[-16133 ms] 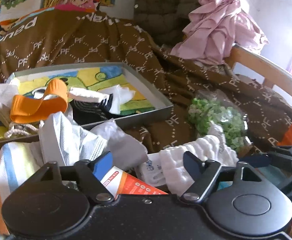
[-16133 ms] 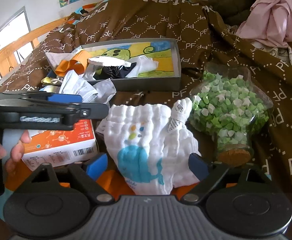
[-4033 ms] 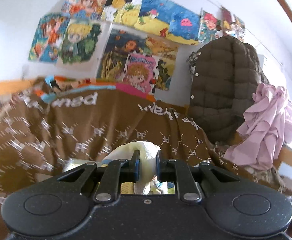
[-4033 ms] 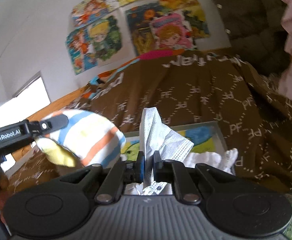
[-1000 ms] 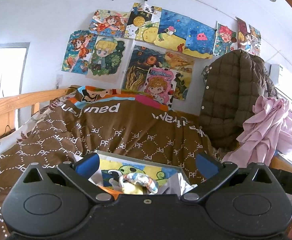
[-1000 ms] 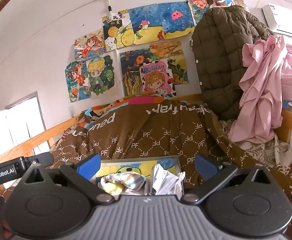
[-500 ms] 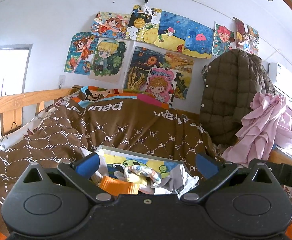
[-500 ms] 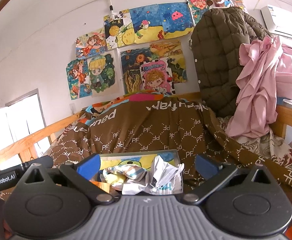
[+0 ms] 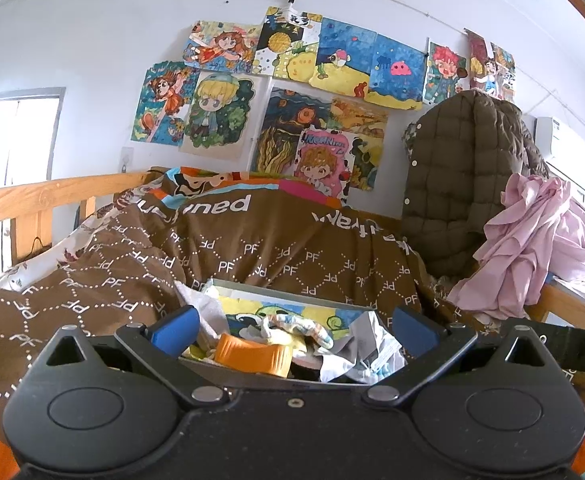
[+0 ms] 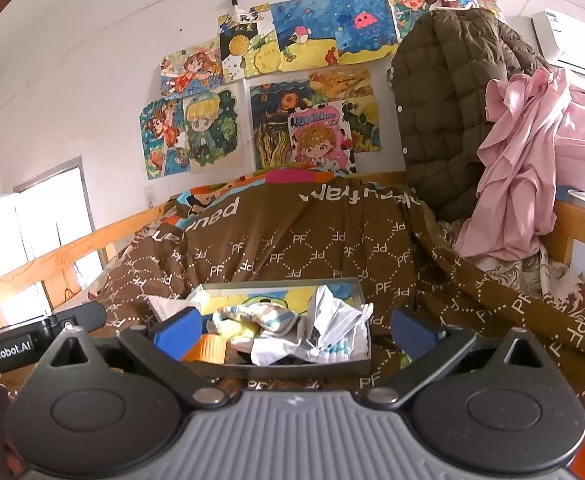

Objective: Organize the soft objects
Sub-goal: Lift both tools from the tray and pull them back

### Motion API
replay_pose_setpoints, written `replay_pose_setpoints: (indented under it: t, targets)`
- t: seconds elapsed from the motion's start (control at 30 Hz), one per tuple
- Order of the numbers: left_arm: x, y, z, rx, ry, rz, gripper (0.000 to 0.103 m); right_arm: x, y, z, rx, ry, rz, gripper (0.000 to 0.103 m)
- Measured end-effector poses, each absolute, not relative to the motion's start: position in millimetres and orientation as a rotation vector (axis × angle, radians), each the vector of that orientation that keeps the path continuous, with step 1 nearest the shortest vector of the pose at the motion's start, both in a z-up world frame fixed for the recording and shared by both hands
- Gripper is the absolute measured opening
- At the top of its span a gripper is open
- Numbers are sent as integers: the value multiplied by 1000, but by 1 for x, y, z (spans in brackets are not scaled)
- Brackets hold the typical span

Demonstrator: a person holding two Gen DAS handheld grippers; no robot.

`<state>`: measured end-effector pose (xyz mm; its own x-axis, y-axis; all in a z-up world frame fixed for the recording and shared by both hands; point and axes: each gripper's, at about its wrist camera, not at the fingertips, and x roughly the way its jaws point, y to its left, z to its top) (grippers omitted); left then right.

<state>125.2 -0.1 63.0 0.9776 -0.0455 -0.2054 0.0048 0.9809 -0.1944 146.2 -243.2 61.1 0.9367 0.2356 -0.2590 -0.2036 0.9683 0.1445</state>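
A brown quilt printed with white "PF" lettering [image 9: 252,264] covered the bed, and on it lay the shallow grey cardboard box with a yellow and blue cartoon lining [image 10: 356,292], the landmark for everything else. Behind the box, a dark olive quilted jacket [image 10: 444,92] hung against the wall, with a crumpled pink garment [image 10: 532,160] draped to the right of it. Above the box, bright anime-style drawings [image 9: 292,100] were stuck on the white wall, and a wooden bed rail [image 9: 52,196] ran off to the box's left. Inside the box sat the soft objects: a rumpled white face mask with pale blue edging [image 10: 332,332] at its right side, a bunched pastel-striped cloth [image 10: 256,320] near its middle, and an orange band [image 9: 252,356] toward its front left. The left gripper [image 9: 292,328] hovered just in front of the box, its blue-padded fingers [image 9: 174,330] spread wide and holding nothing. The right gripper [image 10: 292,330] hung likewise before the box, fingers [image 10: 410,334] wide apart and empty.
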Motion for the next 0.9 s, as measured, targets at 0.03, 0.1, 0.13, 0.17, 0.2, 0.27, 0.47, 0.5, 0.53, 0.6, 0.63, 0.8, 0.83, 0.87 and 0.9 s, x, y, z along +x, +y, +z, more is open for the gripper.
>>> replay_pose_setpoints:
  t: [0.03, 0.1, 0.13, 0.17, 0.2, 0.27, 0.47, 0.5, 0.53, 0.6, 0.63, 0.8, 0.83, 0.87, 0.9]
  targets:
    - [123, 1, 62, -196, 213, -25, 102, 144, -243, 60, 114, 279, 224, 103]
    - [120, 3, 60, -196, 215, -23, 102, 141, -242, 59, 110, 280, 222, 103]
    - [118, 4, 58, -194, 215, -22, 102, 139, -241, 58, 109, 280, 222, 103]
    - [115, 5, 57, -192, 214, -20, 102, 138, -240, 58, 108, 280, 222, 103]
    - [113, 6, 57, -190, 213, -19, 102, 136, -240, 57, 107, 280, 221, 103]
    - [108, 8, 55, -191, 209, -14, 102, 135, -240, 57, 105, 280, 223, 103]
    - [97, 12, 49, -192, 213, -1, 102, 126, -238, 53, 98, 283, 223, 103]
    - [95, 12, 48, -190, 212, 2, 102, 125, -238, 53, 98, 283, 223, 103]
    - [93, 12, 47, -189, 211, 5, 102, 126, -238, 53, 98, 283, 223, 103]
    - [89, 12, 46, -187, 208, 5, 102, 124, -237, 53, 96, 283, 222, 103]
    - [87, 12, 45, -184, 208, 5, 102, 123, -236, 52, 93, 282, 222, 103]
    - [79, 12, 44, -174, 197, 10, 102, 115, -234, 48, 79, 282, 221, 103]
    - [77, 12, 44, -173, 196, 9, 102, 113, -233, 48, 78, 281, 221, 103]
    - [76, 12, 43, -171, 196, 9, 102, 113, -233, 48, 78, 280, 220, 103]
    - [77, 12, 43, -173, 196, 11, 102, 112, -233, 47, 76, 279, 220, 103]
